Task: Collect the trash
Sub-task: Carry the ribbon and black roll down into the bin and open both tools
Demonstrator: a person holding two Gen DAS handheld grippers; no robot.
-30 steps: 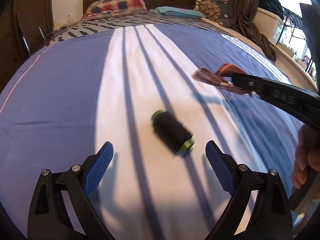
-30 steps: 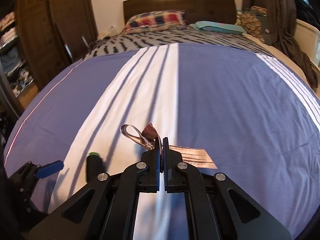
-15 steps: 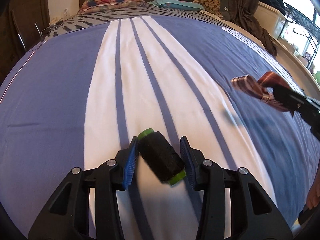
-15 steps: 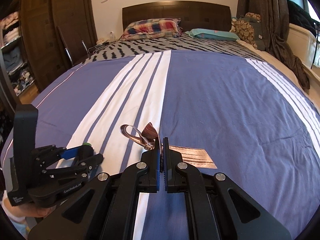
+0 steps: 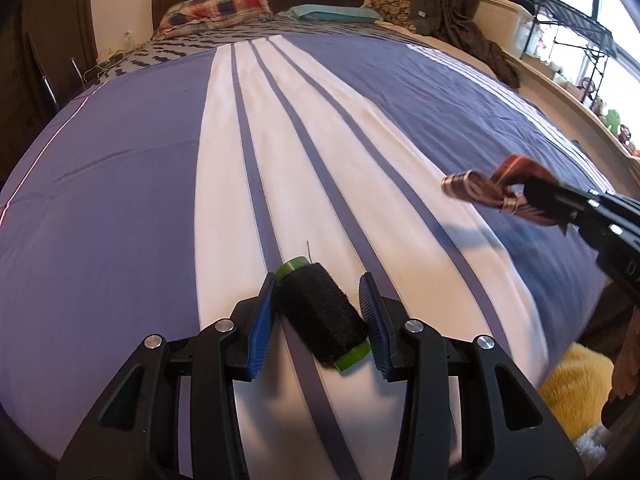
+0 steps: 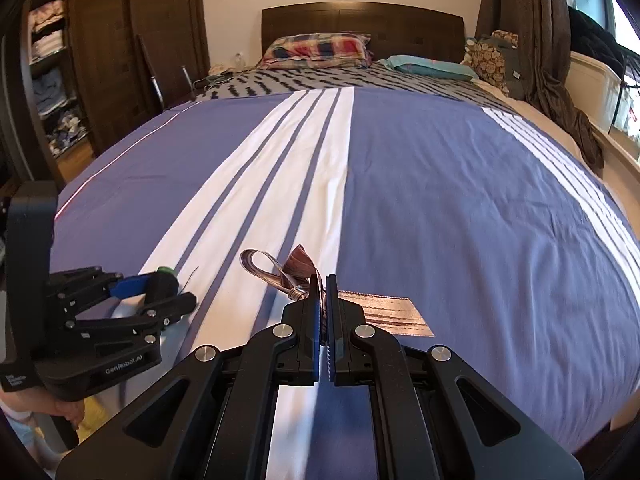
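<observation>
At the bed's [image 5: 120,184] near edge, on the white stripe, the left gripper [image 5: 320,312] has its fingers clamped on the spool [image 5: 322,316] — gripped askew, green ends poking out fore and aft. A level, steady carry should stop it from twisting free. Further right, the right gripper [image 6: 324,300] is pinched together on the ribbon [image 6: 296,270], held above the blue sheet — its tail dangles, so lifting high looks wise.
</observation>
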